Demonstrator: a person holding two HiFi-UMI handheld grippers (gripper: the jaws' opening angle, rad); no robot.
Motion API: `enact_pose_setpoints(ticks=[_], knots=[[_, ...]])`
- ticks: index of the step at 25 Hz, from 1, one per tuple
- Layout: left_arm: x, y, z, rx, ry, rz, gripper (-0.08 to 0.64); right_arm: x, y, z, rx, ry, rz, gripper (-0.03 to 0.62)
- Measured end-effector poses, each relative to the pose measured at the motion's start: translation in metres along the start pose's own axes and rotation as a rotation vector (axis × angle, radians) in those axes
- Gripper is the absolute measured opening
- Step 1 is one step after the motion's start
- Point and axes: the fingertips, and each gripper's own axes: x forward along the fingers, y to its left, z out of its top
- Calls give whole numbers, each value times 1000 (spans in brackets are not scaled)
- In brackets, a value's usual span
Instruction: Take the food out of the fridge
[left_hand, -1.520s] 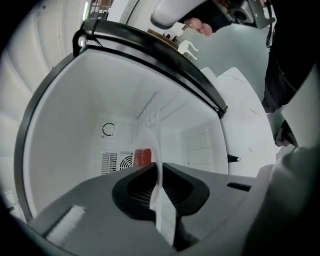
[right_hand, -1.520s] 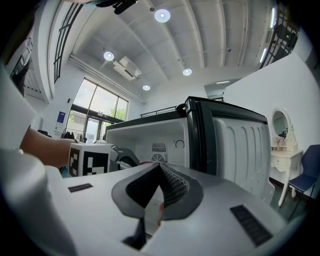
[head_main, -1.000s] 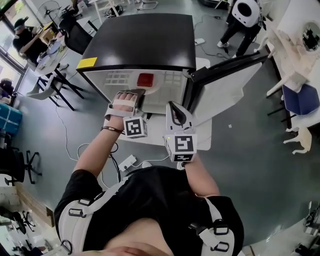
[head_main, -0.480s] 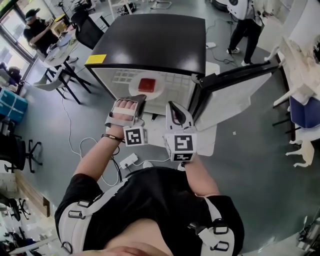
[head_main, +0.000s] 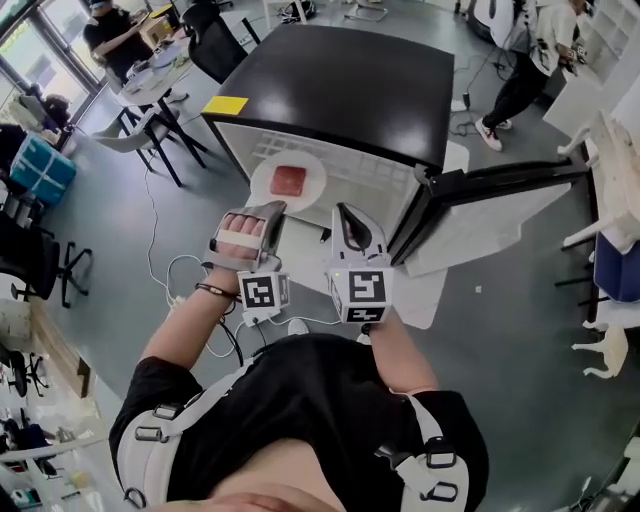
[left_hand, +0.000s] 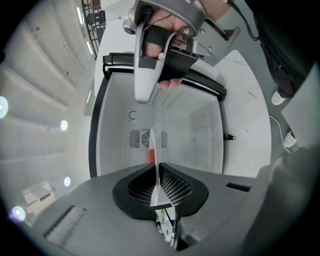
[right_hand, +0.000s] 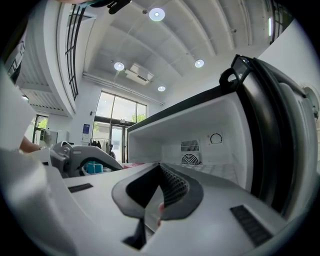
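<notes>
We pinch the near rim of the round white plate, carrying 1 red food block, in our left gripper; our right gripper has its jaws together, empty.

The shell of my left claw is matt grey plastic, its pads ribbed black; the plate is smooth white, the fridge top smooth black.

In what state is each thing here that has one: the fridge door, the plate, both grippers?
fridge door: open.
plate: gripped at its rim, carrying red food.
left gripper: shut on the plate.
right gripper: shut, holding nothing.
</notes>
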Motion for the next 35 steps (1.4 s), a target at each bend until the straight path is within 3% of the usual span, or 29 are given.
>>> enact_pose_setpoints(ticks=[18, 35], knots=[[-56, -24, -61, -106, 237, 14, 15, 25, 61, -8, -12, 5, 209, 6], [-52, -12, -66, -105, 232, 70, 15, 38, 67, -9, -6, 1, 213, 6]])
